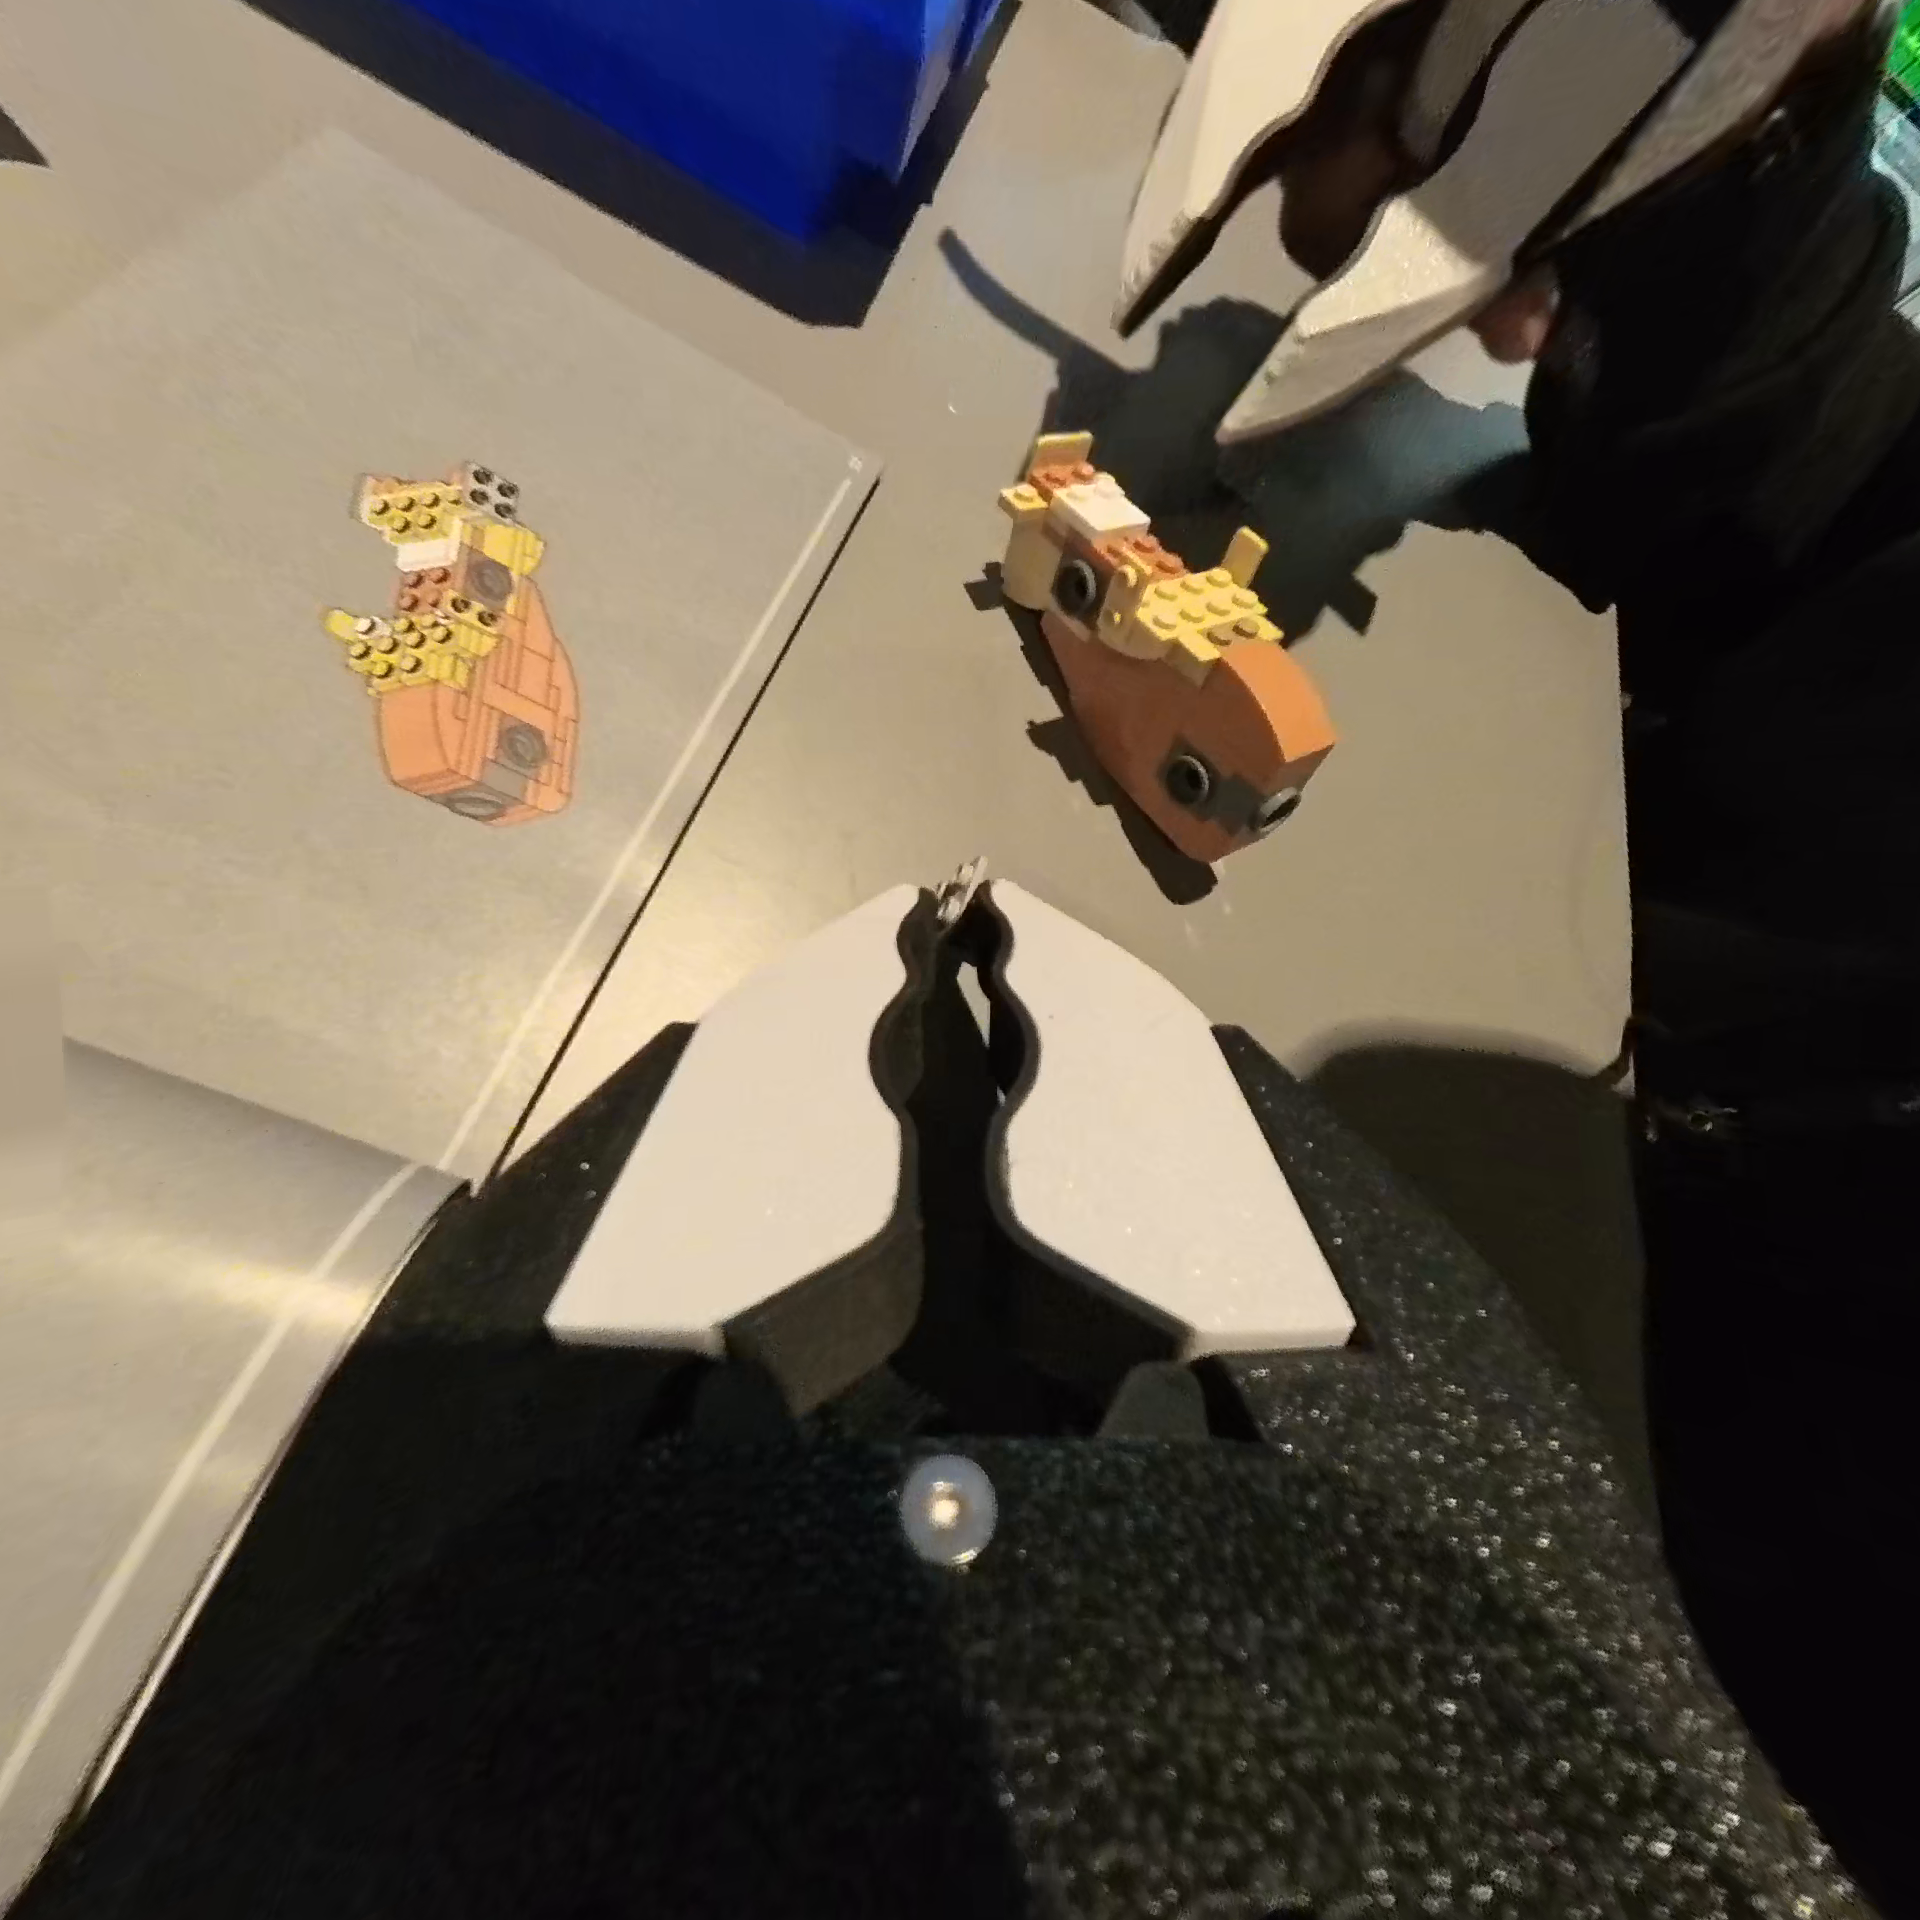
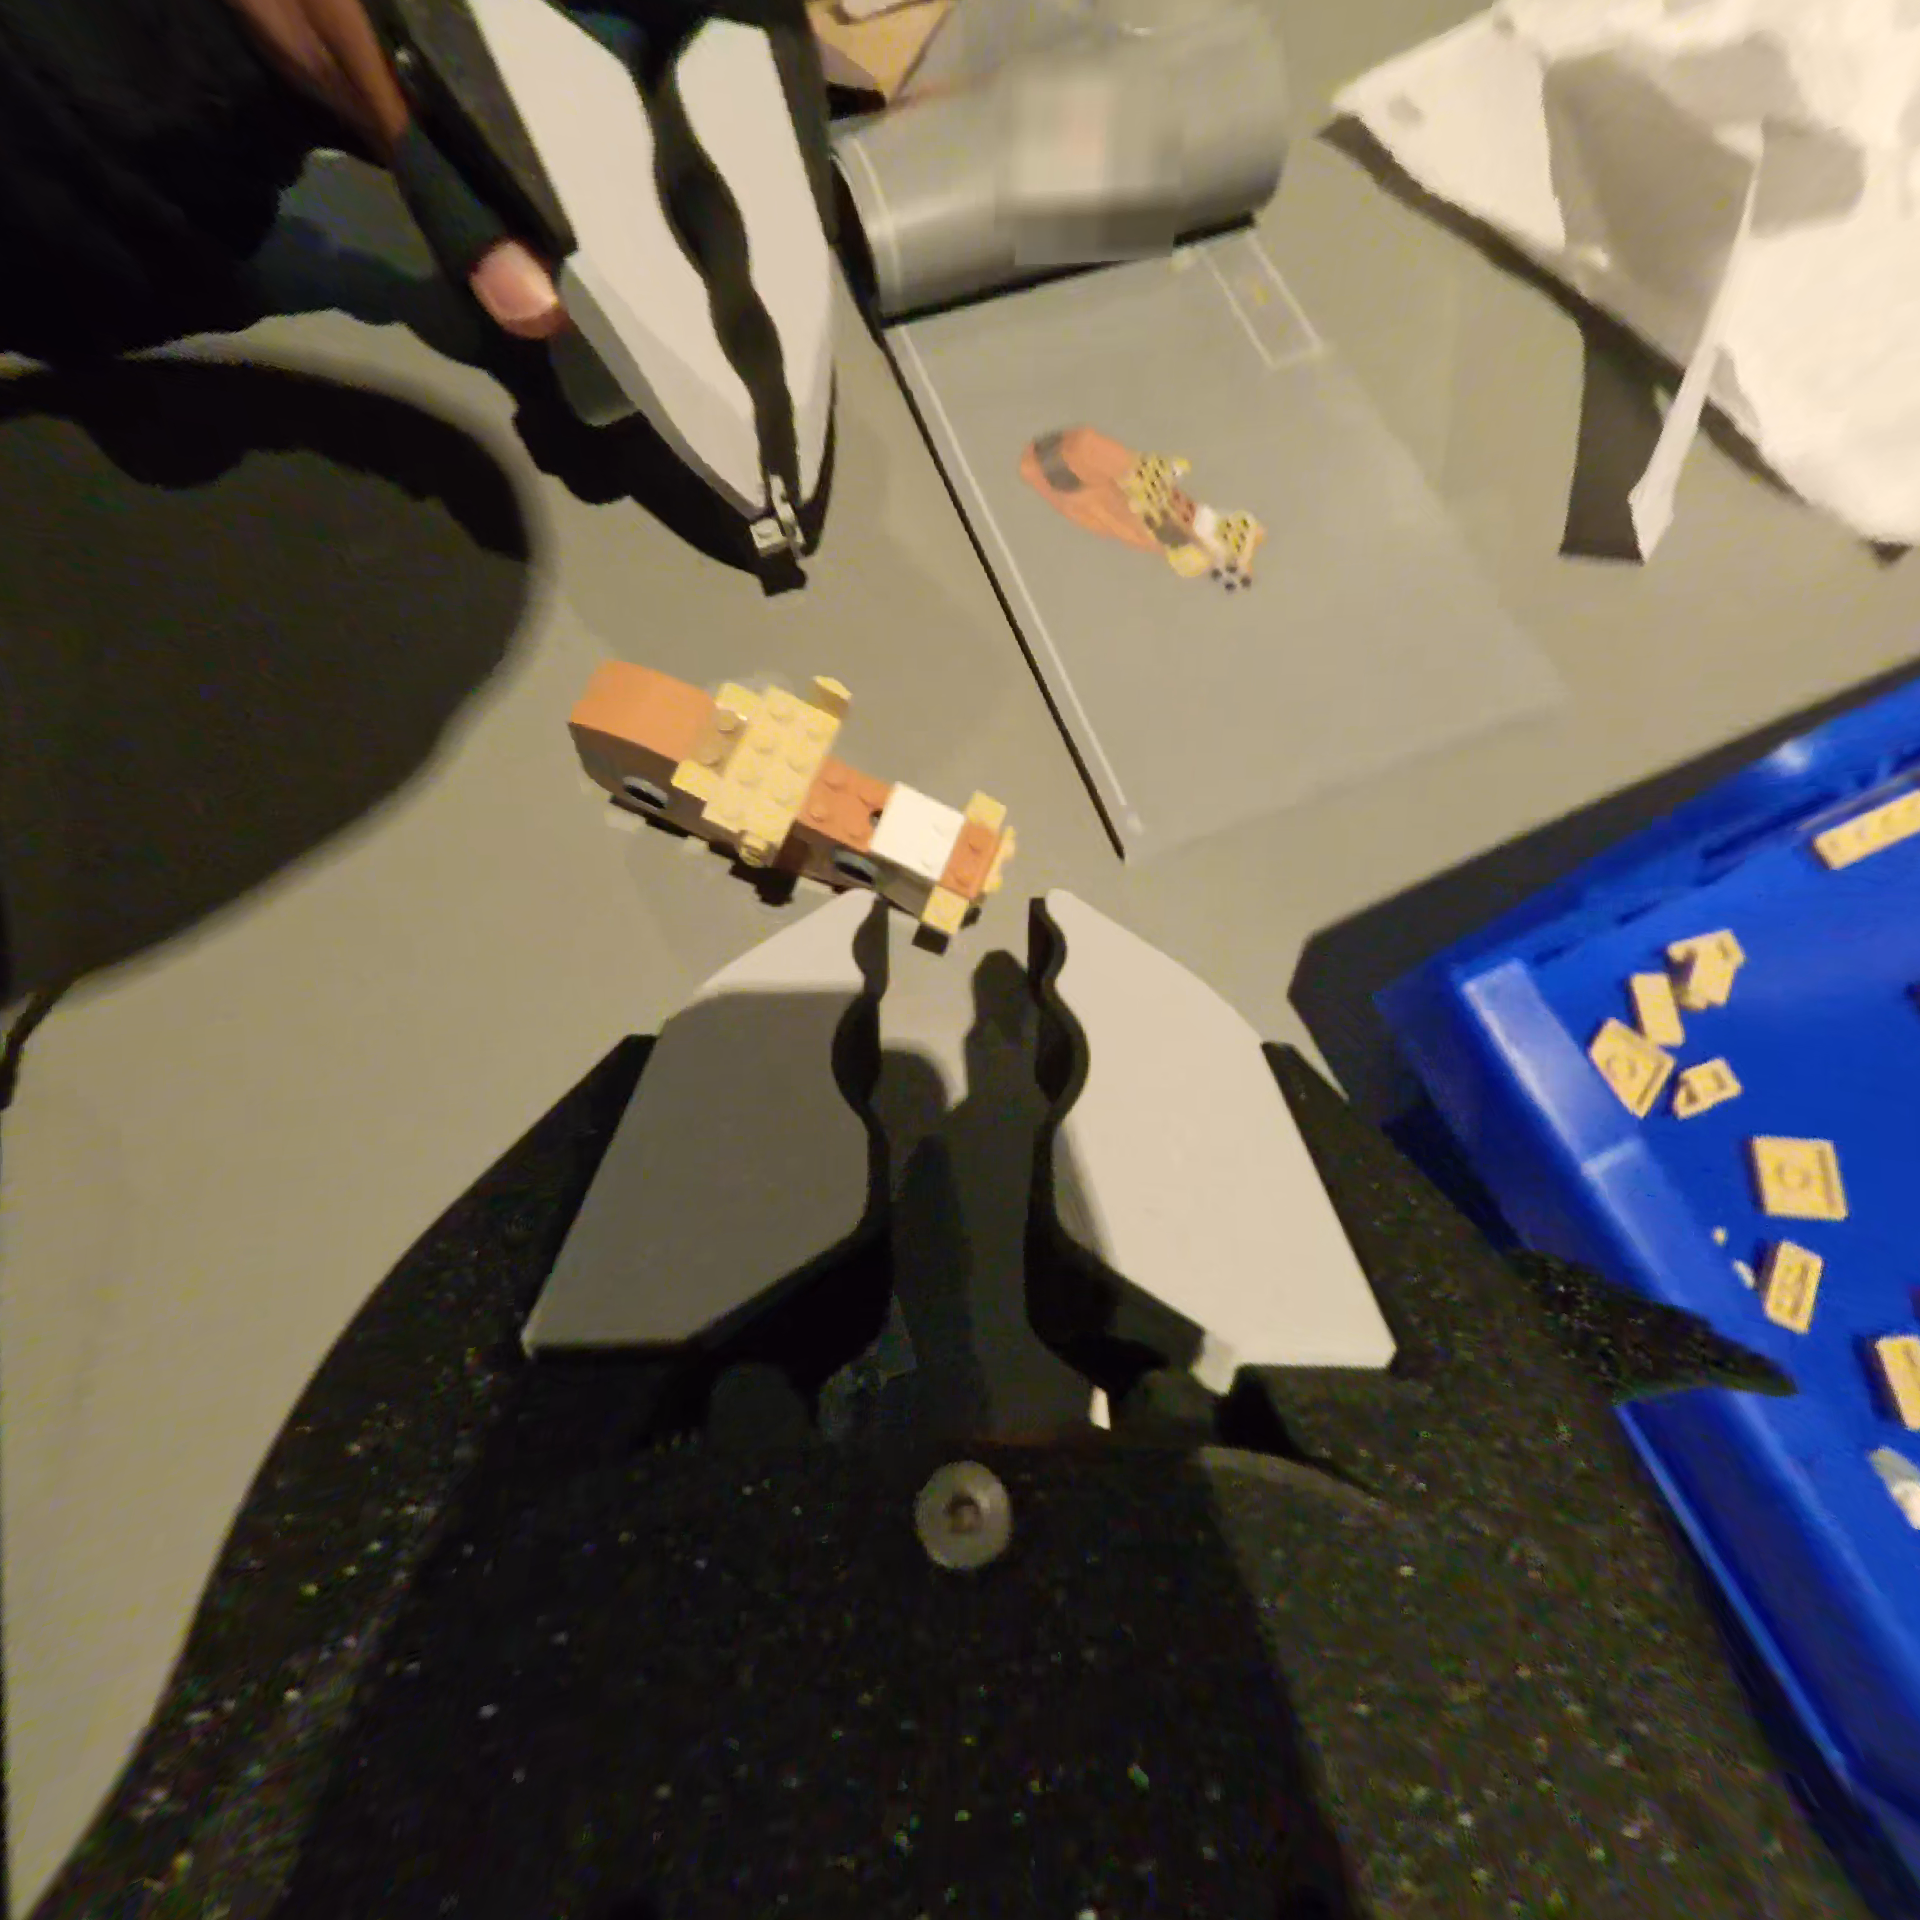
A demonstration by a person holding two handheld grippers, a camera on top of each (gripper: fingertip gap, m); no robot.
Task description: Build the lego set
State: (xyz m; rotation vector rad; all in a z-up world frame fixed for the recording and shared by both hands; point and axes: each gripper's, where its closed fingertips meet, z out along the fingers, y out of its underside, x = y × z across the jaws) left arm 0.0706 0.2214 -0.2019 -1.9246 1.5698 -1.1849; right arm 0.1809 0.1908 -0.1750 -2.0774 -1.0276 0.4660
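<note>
Both tongs angle down: left tongs [image 1: 961,899] pinch a grey piece [image 1: 958,891], right tongs [image 2: 956,914] gape empty.

Smooth, glossy plastic is shown in the lego model [image 1: 1164,665] and blue bin [image 2: 1704,1299]; matt grey fingers [image 1: 748,1143] are set in rough, speckled black bodies; the instruction page [image 1: 312,727] is satin paper.
</note>
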